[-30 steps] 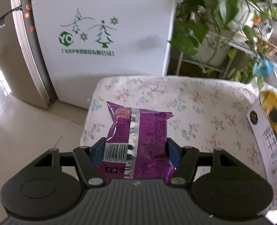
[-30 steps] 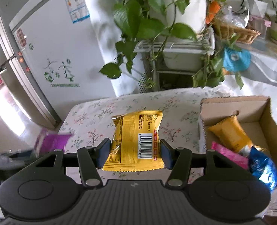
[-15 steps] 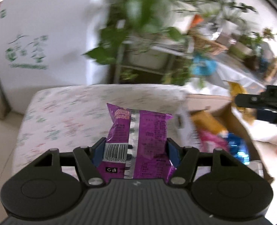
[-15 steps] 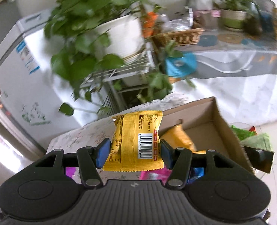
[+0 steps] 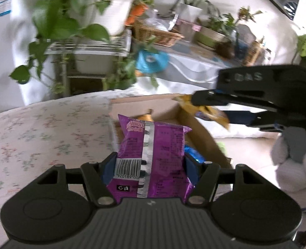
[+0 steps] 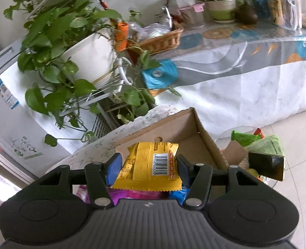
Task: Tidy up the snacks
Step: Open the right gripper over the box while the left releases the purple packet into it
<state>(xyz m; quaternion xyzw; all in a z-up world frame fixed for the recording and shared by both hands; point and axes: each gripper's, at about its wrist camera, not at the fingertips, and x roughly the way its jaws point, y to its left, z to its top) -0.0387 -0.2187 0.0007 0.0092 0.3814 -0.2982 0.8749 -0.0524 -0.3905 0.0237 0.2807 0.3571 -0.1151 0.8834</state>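
The counter (image 5: 38, 128) under its flowered cloth fills the left and middle of the left view, and your cardboard box (image 6: 202, 143) sits at its far right end, open at the top so packets can drop straight in; a few snacks already lie in it, low in the right view. Behind it, across the top of both views, stand the potted plants (image 6: 70, 41) and a wicker basket (image 6: 163, 39), well apart from your work. Your right tool (image 6: 145, 166) is above the box mouth, tipped forward and down, and in the left view it reaches in level from the right edge. It is clamped on the yellow packet (image 6: 150, 166), gripped by its side edges with the barcode up, so the packet hangs over the box and looks ready to drop. Your left tool (image 5: 149, 166) sits in the lower middle of its frame, near the box's left wall, pointing across it. It is closed on the purple packet (image 5: 153, 155), held upright by its lower half, probably waiting its turn once your right tool is clear.
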